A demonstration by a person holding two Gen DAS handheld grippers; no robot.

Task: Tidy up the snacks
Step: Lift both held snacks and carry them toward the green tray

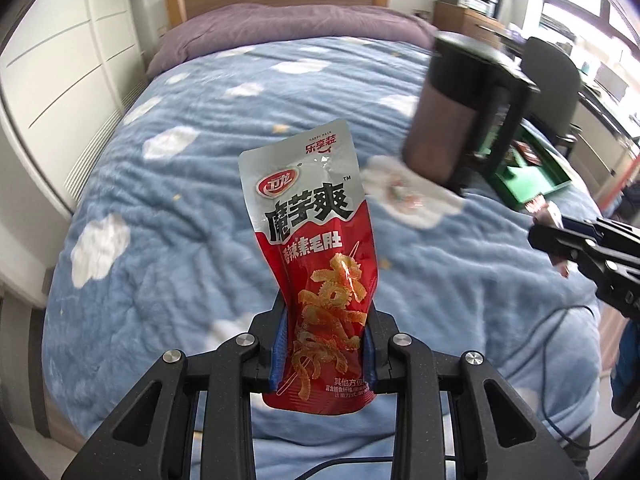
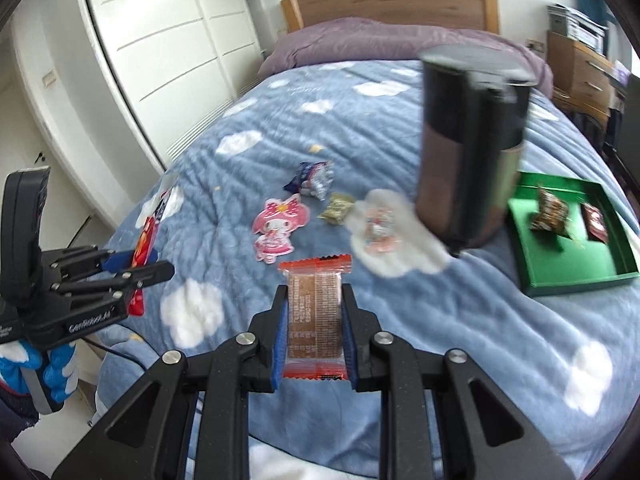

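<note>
Snack packets ride in both claws above the bed: left gripper (image 1: 324,344) clamps a red konjac pouch (image 1: 316,264), right gripper (image 2: 314,334) a brown wafer packet (image 2: 315,316); green tray (image 2: 576,276) lies at two o'clock, nearer the right.

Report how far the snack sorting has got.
Done: two wrapped snacks already lie in the green tray. In hand: the left tool grips a red konjac snack pouch, and the right tool grips an orange-edged brown wafer packet. Left: a blue packet, a pink character packet, an olive packet and a pale packet remain on the blanket.
</note>
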